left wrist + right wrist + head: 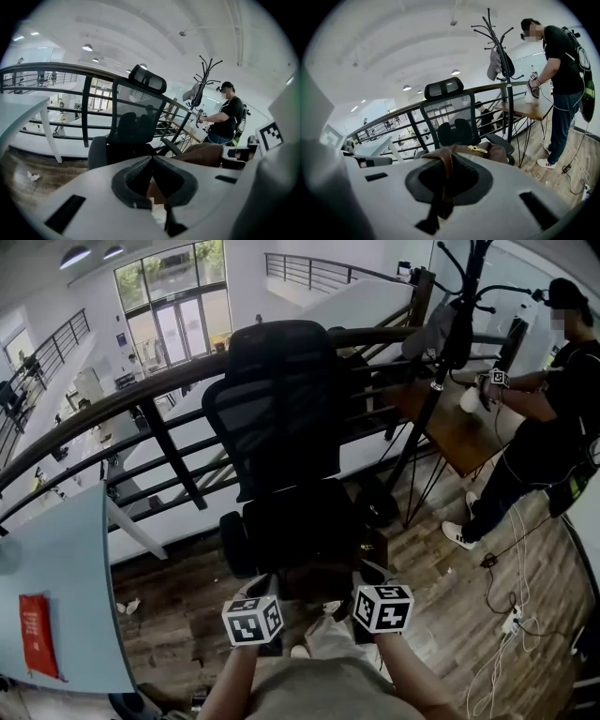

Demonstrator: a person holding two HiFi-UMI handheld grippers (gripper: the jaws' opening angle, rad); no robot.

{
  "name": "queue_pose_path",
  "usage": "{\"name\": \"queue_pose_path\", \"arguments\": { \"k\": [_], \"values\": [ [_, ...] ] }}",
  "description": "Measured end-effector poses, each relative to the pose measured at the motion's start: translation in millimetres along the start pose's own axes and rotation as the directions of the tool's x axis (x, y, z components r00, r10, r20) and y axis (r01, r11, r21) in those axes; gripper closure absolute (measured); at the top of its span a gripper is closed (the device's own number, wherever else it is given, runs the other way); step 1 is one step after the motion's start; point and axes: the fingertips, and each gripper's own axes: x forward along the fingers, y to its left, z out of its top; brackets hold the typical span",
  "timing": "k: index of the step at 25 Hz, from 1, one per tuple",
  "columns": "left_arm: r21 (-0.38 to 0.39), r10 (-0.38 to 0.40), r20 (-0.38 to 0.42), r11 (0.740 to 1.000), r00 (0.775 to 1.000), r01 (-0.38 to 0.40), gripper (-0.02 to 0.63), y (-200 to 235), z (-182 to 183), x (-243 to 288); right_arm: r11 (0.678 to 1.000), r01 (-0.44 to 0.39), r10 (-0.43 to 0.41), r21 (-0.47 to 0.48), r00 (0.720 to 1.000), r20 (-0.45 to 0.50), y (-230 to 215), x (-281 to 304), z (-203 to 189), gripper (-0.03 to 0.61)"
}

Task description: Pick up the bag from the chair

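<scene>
The left tongs [151, 159] and right tongs [446, 157] are both clamped on the brown leather bag [490, 151], the right by its strap [445, 180], at the front of the office chair [281, 409]. The thin strap could slip out, tipping the bag.

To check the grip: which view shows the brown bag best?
The right gripper view: it shows the top of the brown bag, its gold clasp and its strap between the fingers of the right gripper. The left gripper view shows only one end; the head view, a dark patch.
</scene>
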Motion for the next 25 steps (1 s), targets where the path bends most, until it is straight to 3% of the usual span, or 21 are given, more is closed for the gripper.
{"name": "queue_pose_path", "arguments": {
  "k": [10,25],
  "values": [
    [0.014,-0.003,0.010,1.000,1.000,0.003,0.612,-7,7,-2,1.000,-0.021,0.021,-0.005,1.000,0.015,7,-4,11,0.565],
    [-0.031,0.003,0.027,1.000,1.000,-0.002,0.612,2,9,-4,0.999,-0.034,0.035,-0.014,0.999,0.028,12,-6,16,0.565]
  ]
}}
